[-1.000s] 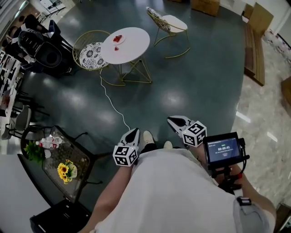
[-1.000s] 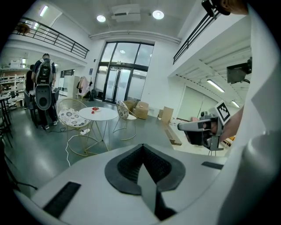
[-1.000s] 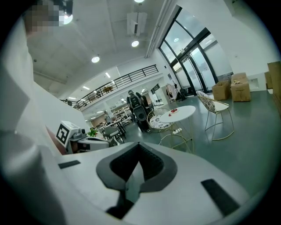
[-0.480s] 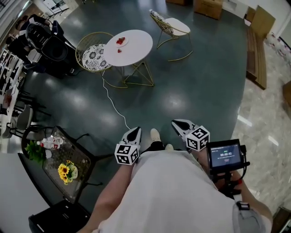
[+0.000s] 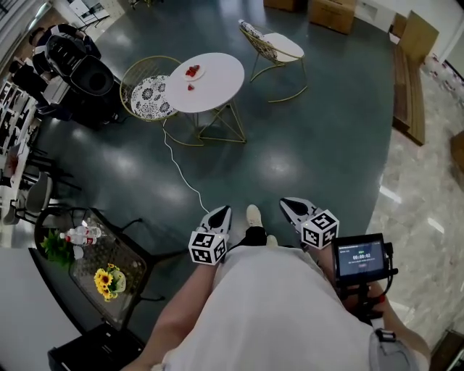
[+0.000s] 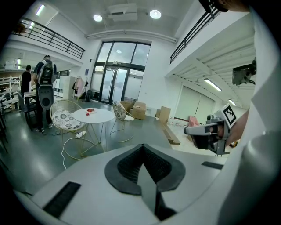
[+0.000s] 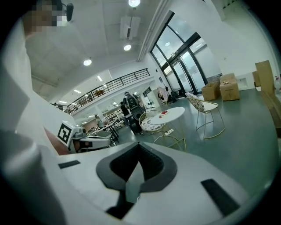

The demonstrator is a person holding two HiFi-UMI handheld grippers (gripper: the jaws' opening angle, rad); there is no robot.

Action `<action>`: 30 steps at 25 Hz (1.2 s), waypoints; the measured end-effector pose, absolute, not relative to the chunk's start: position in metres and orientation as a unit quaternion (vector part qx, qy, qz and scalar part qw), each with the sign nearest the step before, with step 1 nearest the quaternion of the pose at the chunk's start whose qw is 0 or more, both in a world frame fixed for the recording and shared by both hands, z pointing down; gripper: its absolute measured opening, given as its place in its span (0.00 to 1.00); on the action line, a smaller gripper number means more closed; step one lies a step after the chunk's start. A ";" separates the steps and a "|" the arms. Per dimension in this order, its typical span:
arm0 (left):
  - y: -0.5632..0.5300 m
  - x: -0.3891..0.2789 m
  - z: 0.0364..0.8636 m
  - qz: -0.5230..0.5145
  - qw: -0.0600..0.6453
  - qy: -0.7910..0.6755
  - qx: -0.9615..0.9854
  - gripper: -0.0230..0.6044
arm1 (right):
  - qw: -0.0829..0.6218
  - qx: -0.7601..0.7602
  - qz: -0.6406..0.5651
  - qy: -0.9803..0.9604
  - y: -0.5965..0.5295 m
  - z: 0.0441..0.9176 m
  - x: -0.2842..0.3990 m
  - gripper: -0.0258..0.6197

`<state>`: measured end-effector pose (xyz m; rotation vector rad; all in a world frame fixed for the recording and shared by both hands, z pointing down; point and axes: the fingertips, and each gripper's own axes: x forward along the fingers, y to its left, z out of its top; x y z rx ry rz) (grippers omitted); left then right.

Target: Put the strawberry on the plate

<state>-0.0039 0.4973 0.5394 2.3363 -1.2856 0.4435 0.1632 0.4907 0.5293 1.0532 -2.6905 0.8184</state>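
**Dark hall floor [image 5: 312, 145], strawberry [image 5: 191, 88] on the far table [image 5: 221, 76] beside the plate [image 5: 193, 71]**

The room is a tall, bright hall with a glossy dark-green floor, glass doors at the back and a railed gallery overhead. Well ahead of the person stands the round white table on thin gold legs. The small white plate sits near the table's left edge (it carries something red, too small to make out). The single strawberry lies on the bare top just beside the plate, toward the table's near edge and clear of the rim.

A wire chair [image 5: 150, 94] with a patterned cushion stands against the table's left edge, and a second chair [image 5: 279, 45] stands off beyond its far right edge. A white cable [image 5: 177, 163] trails across the floor from under the table toward the person's feet. Cardboard boxes [image 5: 332, 13] sit by the far wall.

Both tools are held low, close to the person's body and well apart from the table. The left hand-held gripper [image 5: 222, 210] points forward with its jaws pressed together and nothing between them. The right hand-held gripper [image 5: 286, 203] is the same, jaws meeting and empty. Beside the right arm is a small screen [image 5: 357, 256] on a handle. At the lower left, a glass-topped side table [image 5: 130, 253] holds sunflowers [image 5: 106, 275].
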 end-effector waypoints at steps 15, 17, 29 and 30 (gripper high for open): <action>0.429 -0.005 0.562 0.169 0.235 -0.437 0.851 0.05 | 0.076 0.365 0.279 -0.885 0.422 0.542 0.156 0.05; 0.415 -0.005 0.563 0.170 0.232 -0.434 0.854 0.05 | 0.078 0.366 0.279 -0.884 0.409 0.545 0.155 0.05; 0.340 -0.011 0.568 0.162 0.234 -0.412 0.866 0.05 | 0.097 0.382 0.274 -0.877 0.335 0.542 0.144 0.05; 0.335 -0.011 0.566 0.160 0.233 -0.409 0.867 0.05 | 0.099 0.385 0.272 -0.876 0.332 0.540 0.144 0.05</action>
